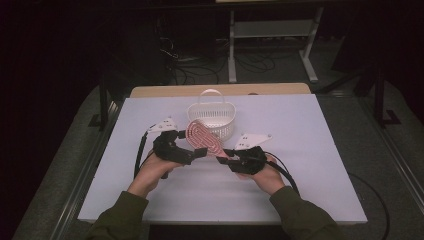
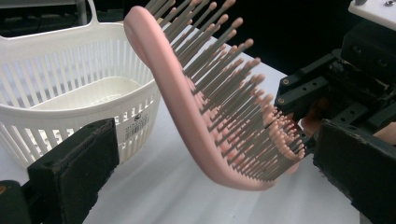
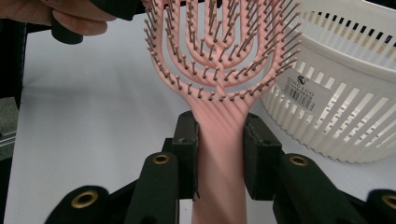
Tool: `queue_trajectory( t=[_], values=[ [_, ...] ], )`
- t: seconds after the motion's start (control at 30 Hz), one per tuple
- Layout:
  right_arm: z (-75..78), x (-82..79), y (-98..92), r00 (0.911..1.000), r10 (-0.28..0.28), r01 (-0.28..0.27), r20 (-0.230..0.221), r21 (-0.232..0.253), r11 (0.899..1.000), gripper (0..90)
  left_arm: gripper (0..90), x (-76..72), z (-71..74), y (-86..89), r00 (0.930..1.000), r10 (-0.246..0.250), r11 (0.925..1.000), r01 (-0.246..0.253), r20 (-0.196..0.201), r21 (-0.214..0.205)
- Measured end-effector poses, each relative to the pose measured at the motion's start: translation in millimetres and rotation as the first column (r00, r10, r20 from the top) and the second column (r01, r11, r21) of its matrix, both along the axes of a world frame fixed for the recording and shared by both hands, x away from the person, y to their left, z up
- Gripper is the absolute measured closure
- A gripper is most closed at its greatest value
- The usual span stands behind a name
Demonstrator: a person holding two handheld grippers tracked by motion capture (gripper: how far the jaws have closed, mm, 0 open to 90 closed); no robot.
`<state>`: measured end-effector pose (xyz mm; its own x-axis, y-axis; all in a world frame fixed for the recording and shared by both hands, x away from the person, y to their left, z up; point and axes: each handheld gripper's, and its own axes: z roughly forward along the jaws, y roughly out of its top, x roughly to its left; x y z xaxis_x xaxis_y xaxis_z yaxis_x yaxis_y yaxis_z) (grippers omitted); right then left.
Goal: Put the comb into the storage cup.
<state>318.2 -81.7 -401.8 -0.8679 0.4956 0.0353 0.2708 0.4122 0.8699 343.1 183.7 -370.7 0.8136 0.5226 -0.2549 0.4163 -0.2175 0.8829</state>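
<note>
The right fingers (image 3: 219, 154) clench only the narrow handle of the pink hairbrush (image 1: 204, 138), so its long head, tilted up toward the white basket (image 1: 212, 116), could twist or slip out if knocked against the rim. The left fingers (image 2: 205, 163) stand released on either side of the brush head without touching it. Both hands sit low over the bench (image 1: 300, 165), angled inward toward each other, with the basket just beyond the fingers.

White table top (image 1: 310, 150) on grey carpeted floor (image 1: 380, 150); room dim beyond, with white metal frame (image 1: 272, 30) and loose cables (image 1: 200, 65).
</note>
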Motion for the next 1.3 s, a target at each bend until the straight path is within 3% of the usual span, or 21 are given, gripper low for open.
queue_trajectory(
  t=[0.4, 0.63, 1.0, 1.3],
  values=[
    [-3.2, -2.6, 7.0, 0.9999, 0.009, -0.009, 0.005, -0.007, 1.0, 68.9, 0.4, 0.7, 0.9, -1.7, 0.9995, 0.03, 0.9995, -0.03, -0.009, -0.006],
    [-5.5, -4.2, 10.4, 0.9999, 0.014, -0.014, 0.007, -0.019, 1.0, 68.9, 6.2, 1.1, 2.3, 0.7, 0.9981, 0.059, 0.998, -0.059, -0.017, -0.022],
    [-7.2, -4.9, 12.5, 0.9998, 0.012, -0.012, 0.014, -0.024, 1.0, 69.0, 20.4, 1.6, 2.6, 3.6, 0.9955, 0.085, 0.996, -0.086, -0.042, -0.024],
    [-7.6, -4.8, 12.8, 0.9998, 0.009, -0.009, 0.02, -0.027, 1.0, 69.0, 32.2, 1.4, 1.3, 4.0, 0.9953, 0.078, 0.9964, -0.08, -0.057, -0.03]
  ],
)
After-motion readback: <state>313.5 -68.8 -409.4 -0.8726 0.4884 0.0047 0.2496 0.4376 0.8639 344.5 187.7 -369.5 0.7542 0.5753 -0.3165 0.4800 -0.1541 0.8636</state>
